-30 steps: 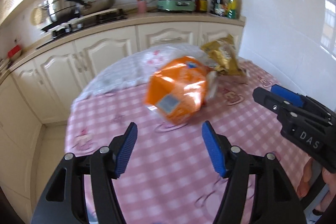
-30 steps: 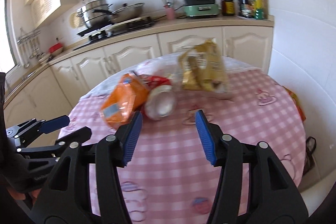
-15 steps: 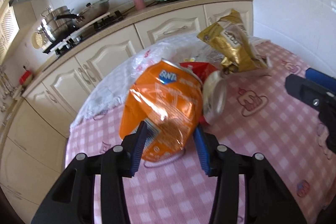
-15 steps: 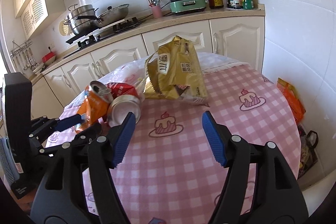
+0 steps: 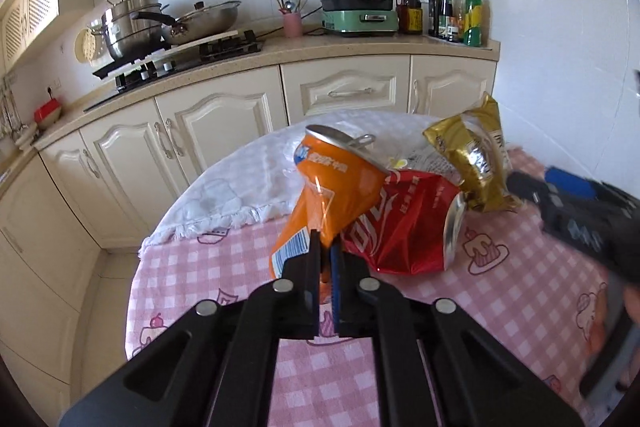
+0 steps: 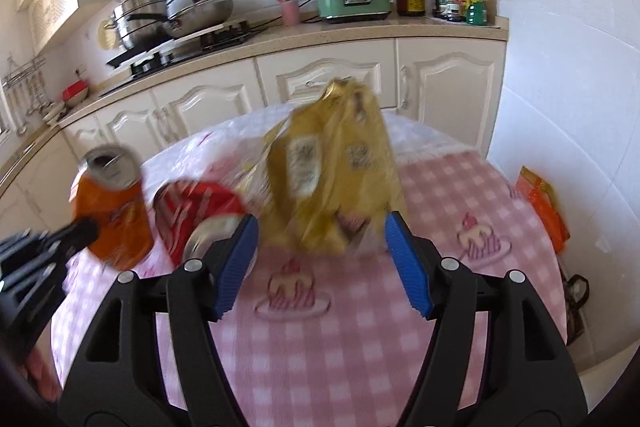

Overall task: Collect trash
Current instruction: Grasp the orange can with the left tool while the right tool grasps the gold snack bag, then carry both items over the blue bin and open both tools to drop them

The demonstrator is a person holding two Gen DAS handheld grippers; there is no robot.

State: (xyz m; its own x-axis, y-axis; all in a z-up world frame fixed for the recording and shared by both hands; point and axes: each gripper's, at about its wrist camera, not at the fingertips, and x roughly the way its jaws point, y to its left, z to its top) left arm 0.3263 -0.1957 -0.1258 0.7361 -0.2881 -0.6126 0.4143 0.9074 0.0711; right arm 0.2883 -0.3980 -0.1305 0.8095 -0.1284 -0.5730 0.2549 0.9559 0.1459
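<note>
My left gripper [image 5: 325, 251] has just closed, pinching the crushed orange can [image 5: 332, 187] at its lower end, barcode label showing, above the pink checked table [image 5: 500, 307]. My right gripper [image 6: 320, 263] gapes before the gold snack bag [image 6: 332, 179], its print too blurred to read; the red can [image 5: 400, 231] lies between.

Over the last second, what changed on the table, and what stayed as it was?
The left gripper closed in on the crushed orange can, and its fingers have just closed on the can's lower end. The right gripper, open, came up to the gold snack bag without touching it. The red can and the bag lie where they were.
</note>
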